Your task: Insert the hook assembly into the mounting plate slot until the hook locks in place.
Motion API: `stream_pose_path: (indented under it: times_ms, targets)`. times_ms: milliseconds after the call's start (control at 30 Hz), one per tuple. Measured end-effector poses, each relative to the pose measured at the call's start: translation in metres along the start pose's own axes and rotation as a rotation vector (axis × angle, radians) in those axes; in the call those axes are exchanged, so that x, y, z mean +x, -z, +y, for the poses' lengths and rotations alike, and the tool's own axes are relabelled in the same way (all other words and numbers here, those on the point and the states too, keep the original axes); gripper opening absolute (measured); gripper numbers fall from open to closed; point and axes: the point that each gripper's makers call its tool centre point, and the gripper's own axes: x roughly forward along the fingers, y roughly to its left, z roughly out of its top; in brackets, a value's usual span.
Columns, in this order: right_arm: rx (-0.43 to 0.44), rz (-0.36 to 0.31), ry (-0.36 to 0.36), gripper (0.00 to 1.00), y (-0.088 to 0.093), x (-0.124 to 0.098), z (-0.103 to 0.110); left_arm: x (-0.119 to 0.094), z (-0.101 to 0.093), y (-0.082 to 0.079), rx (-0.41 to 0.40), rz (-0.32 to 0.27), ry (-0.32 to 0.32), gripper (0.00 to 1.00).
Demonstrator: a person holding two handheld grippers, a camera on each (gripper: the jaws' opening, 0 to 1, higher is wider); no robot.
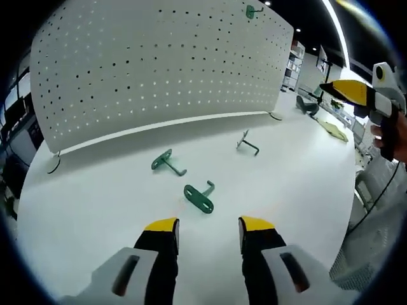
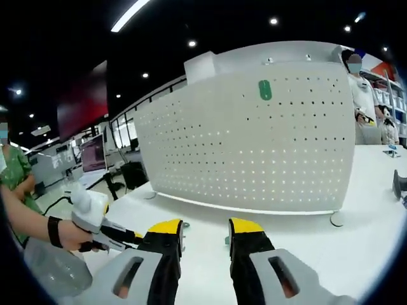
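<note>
Left gripper view looks down along the left gripper (image 1: 208, 225), whose black jaws with yellow tips stand apart with nothing between them, above a smooth white counter (image 1: 299, 184). Just ahead of the tips lies a green hook (image 1: 200, 197), a flat oval metal plate with small holes and a bent prong rising at one end. A second green hook (image 1: 167, 162) of the same shape lies a little farther on, to the left, and a grey wire hook (image 1: 247, 143) lies off to the right, nearer the board. All three lie apart from one another. Behind them stands a white pegboard (image 1: 159, 70), a thin sheet pierced by regular rows of small round holes, upright on small feet. A green hook plate (image 1: 251, 11) already hangs near its top edge. At the right edge the right gripper (image 1: 348, 93) hangs in the air, held by a hand (image 1: 394, 135).

In the right gripper view, the right gripper's jaws are likewise apart and empty, facing the pegboard, while the left gripper shows at the lower left.
</note>
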Motion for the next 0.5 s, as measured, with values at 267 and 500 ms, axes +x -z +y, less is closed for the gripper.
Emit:
stream_pose_path:
  times_ms: [267, 500]
  targets:
    - [0.015, 0.004, 0.010, 0.28, 0.003, -0.002, -0.003, 0.010, 0.003, 0.000, -0.034, 0.015, -0.004, 0.34]
    - [0.021, 0.005, 0.015, 0.28, 0.005, -0.005, -0.005, 0.018, 0.002, 0.000, -0.056, 0.031, -0.007, 0.32]
